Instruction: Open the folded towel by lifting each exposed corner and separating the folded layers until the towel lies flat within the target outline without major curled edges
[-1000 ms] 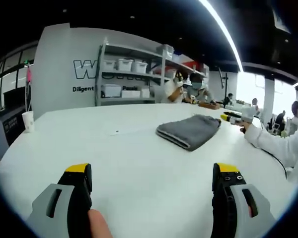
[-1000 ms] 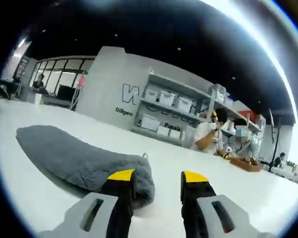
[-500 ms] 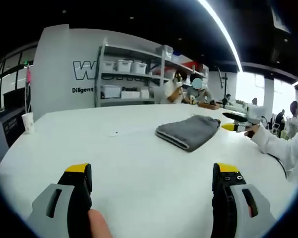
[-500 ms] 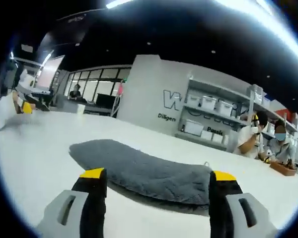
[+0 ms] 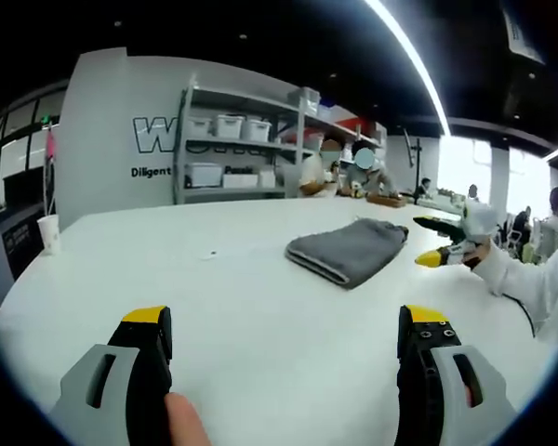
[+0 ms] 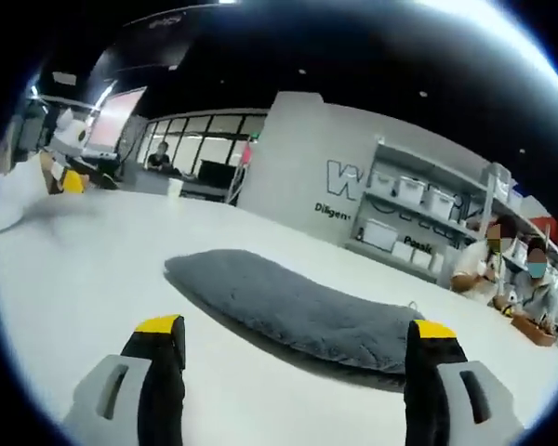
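My left gripper [image 5: 284,348] and right gripper [image 6: 293,372] both gape wide, holding nothing. The folded grey towel [image 6: 288,311] lies on the white table [image 5: 242,307] at twelve o'clock.

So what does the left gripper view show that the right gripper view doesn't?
Left gripper view: the right tool, open, held out from a white sleeve just past the towel. Right gripper view: the left tool far off at the left, and a row of windows. Both: the folded grey towel on the white table, and the shelves of bins.
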The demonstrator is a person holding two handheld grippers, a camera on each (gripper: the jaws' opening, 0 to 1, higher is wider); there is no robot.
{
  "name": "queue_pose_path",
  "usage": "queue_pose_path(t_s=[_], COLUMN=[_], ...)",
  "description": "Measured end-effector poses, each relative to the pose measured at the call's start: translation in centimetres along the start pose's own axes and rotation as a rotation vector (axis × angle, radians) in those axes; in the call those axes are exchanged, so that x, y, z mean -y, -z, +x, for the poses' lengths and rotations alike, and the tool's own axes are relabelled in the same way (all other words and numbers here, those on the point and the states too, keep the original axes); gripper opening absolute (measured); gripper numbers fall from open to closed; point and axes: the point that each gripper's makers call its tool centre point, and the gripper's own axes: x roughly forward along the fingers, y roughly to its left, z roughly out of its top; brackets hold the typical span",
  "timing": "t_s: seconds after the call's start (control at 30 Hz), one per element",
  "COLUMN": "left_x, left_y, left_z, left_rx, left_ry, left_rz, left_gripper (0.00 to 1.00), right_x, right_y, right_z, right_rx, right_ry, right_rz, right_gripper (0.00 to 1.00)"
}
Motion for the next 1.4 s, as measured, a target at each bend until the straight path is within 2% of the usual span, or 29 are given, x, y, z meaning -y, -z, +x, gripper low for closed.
queue_pose_path(t_s=[0.23,0.33,0.47,0.6,0.7,0.77,1.07,1.23,1.33,1.4], left_x=[0.4,0.4,0.2,-0.3,-0.4,-0.5,-0.3,-0.4,-0.4,-0.3], left_y=[-0.3,-0.5,-0.5,-0.5,-0.5,-0.6,-0.8,-0.9,-0.9,-0.9], left_z=[-0.2,-0.2,-0.2,-0.4,-0.5,-0.5,-0.6,-0.5,-0.5,-0.5], left_rx=[0.011,0.015,0.015,0.02,0.022,0.025,0.035,0.036,0.035,0.035], left_ry=[0.006,0.007,0.006,-0.001,-0.006,-0.006,-0.003,-0.001,-0.001,-0.001], left_rz=[0.002,0.005,0.003,-0.009,-0.013,-0.017,-0.018,-0.019,-0.018,-0.018], left_gripper=[1.0,1.0,1.0,1.0,1.0,1.0,1.0,1.0,1.0,1.0], right_x=[-4.6,-6.2,-8.1,-9.9,-10.8,-11.0,-11.5,-12.4,-12.3,-12.3], right_y=[-0.9,-1.9,-2.9,-2.9,-2.7,-2.6,-2.9,-2.8,-2.9,-3.0], right_z=[3.0,4.3,6.7,9.0,9.9,10.3,10.0,9.8,9.7,9.6], right_rx=[-0.004,0.01,0.022,0.008,-0.003,-0.009,0.026,0.032,0.033,0.039], right_ry=[-0.087,-0.103,-0.131,-0.168,-0.183,-0.182,-0.195,-0.248,-0.253,-0.266], right_rz=[-0.06,-0.119,-0.146,-0.146,-0.171,-0.183,-0.267,-0.251,-0.246,-0.186], right_gripper=[0.98,0.92,0.82,0.7,0.65,0.63,0.33,0.04,0.01,0.0])
